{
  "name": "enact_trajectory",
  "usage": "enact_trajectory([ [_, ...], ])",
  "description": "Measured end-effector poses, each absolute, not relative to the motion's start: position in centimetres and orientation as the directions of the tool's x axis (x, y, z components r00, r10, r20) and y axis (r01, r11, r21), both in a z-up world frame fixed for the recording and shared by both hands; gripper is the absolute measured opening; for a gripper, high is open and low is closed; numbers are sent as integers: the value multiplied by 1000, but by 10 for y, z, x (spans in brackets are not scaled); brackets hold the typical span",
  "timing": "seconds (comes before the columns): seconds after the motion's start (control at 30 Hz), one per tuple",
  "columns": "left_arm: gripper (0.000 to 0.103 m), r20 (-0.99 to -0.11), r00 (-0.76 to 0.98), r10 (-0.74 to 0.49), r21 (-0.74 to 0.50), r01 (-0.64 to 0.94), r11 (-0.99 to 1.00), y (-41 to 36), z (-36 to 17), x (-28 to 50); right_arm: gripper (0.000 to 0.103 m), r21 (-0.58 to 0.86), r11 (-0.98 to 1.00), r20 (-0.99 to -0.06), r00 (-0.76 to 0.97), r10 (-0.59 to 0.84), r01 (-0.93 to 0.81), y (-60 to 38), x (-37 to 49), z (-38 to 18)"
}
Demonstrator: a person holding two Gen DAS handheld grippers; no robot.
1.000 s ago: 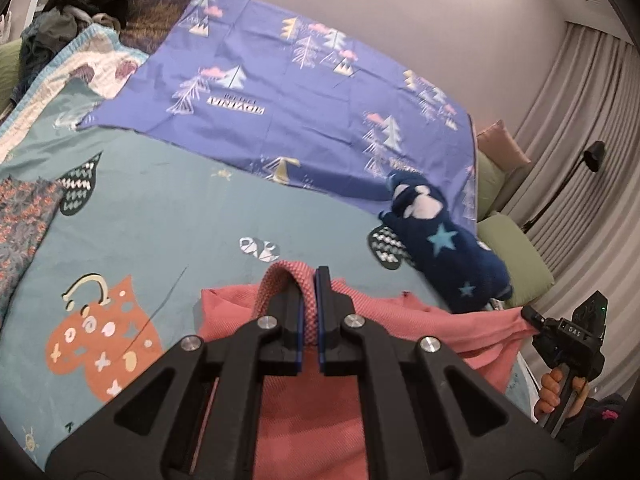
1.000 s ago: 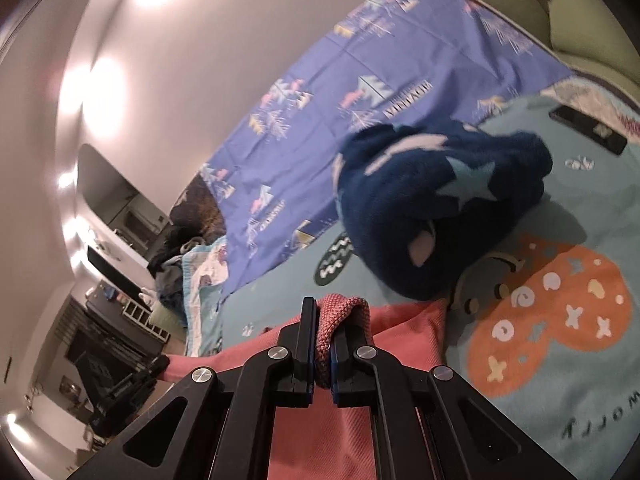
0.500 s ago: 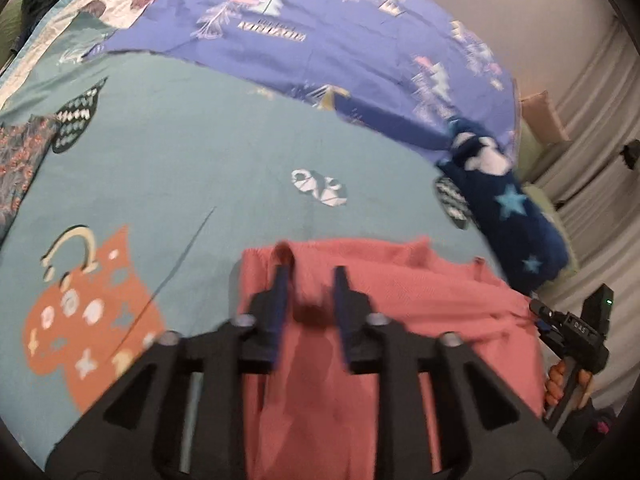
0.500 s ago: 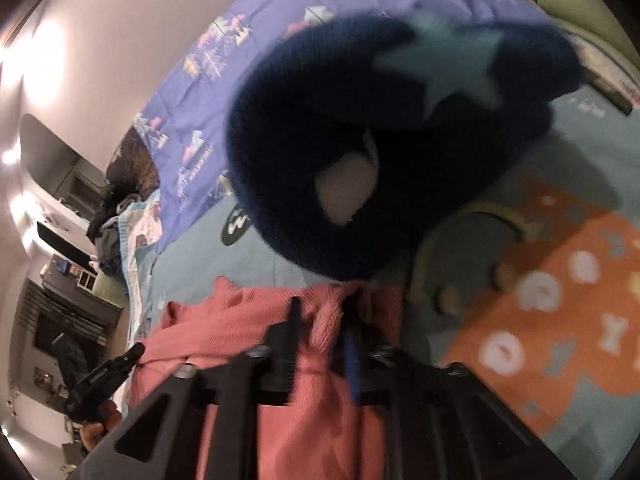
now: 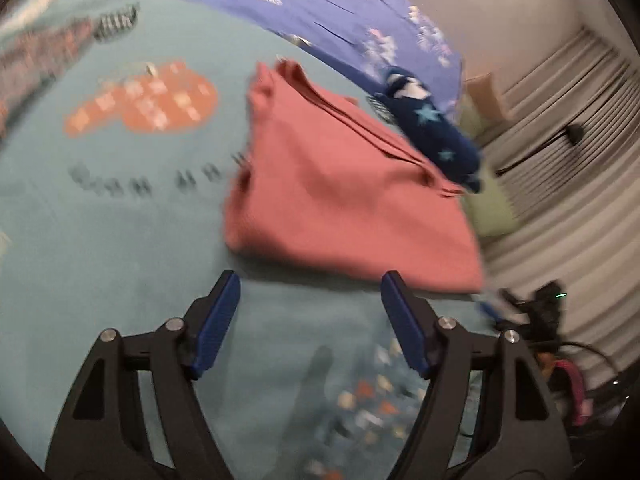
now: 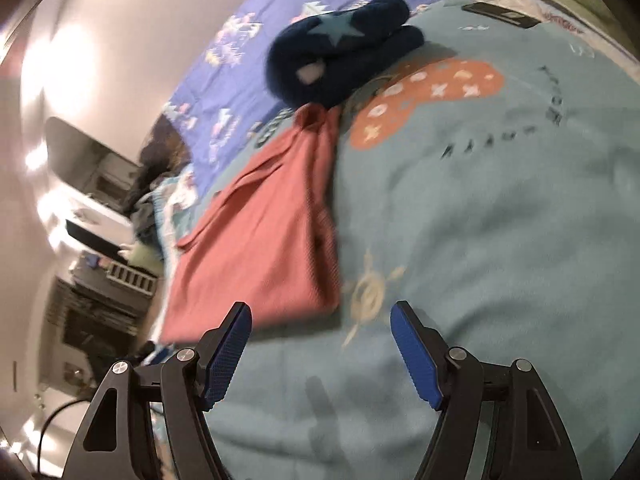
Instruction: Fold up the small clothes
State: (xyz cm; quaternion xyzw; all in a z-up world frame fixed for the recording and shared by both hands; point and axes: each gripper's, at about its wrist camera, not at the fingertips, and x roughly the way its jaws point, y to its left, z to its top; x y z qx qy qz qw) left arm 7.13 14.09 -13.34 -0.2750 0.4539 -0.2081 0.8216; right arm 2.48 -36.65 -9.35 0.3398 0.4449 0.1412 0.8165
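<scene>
A pink-red knit garment (image 5: 340, 184) lies folded flat on the teal bedspread (image 5: 120, 240); it also shows in the right wrist view (image 6: 260, 240). My left gripper (image 5: 310, 320) is open and empty, hovering just in front of the garment's near edge. My right gripper (image 6: 320, 344) is open and empty, near the garment's near right corner. A dark blue fleece garment with stars (image 5: 432, 128) lies bunched at the pink garment's far end, also in the right wrist view (image 6: 340, 56).
A purple tree-print sheet (image 5: 340, 12) covers the far side of the bed. A patterned cloth (image 5: 32, 64) lies at far left. A black remote (image 6: 500, 14) lies at the bed's far edge. Green cushions (image 5: 492, 208) and curtains (image 5: 568, 140) stand beyond the bed.
Both grippers let go of the pink garment's edge, opened wide and drew back. The garment now lies folded flat on the bed.
</scene>
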Motion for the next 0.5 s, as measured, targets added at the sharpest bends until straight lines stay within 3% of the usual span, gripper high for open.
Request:
enact_trajectory([
  [0.2, 73, -546, 566, -618, -717, 66, 694, 143, -146, 96, 75, 767, 638, -560, 558, 613, 69, -347, 64, -105],
  [0.27, 53, -524, 593, -611, -745, 28, 666, 145, -150, 107, 75, 774, 626, -551, 583, 598, 89, -346, 77, -107],
  [0.3, 11, -534, 585, -611, -755, -5, 655, 145, -154, 116, 73, 776, 622, -550, 590, 592, 99, -344, 83, -107],
  [0.33, 5, -540, 560, -628, -769, -27, 638, 144, -160, 122, 47, 762, 636, -569, 589, 573, 118, -341, 91, -106],
  [0.37, 5, -538, 552, -637, -784, -52, 618, 144, -164, 124, 8, 732, 667, -609, 568, 553, 136, -338, 96, -106],
  [0.5, 5, -512, 581, -633, -766, 25, 643, 142, -136, 105, 6, 763, 637, -566, 590, 575, 111, -340, 86, -87],
])
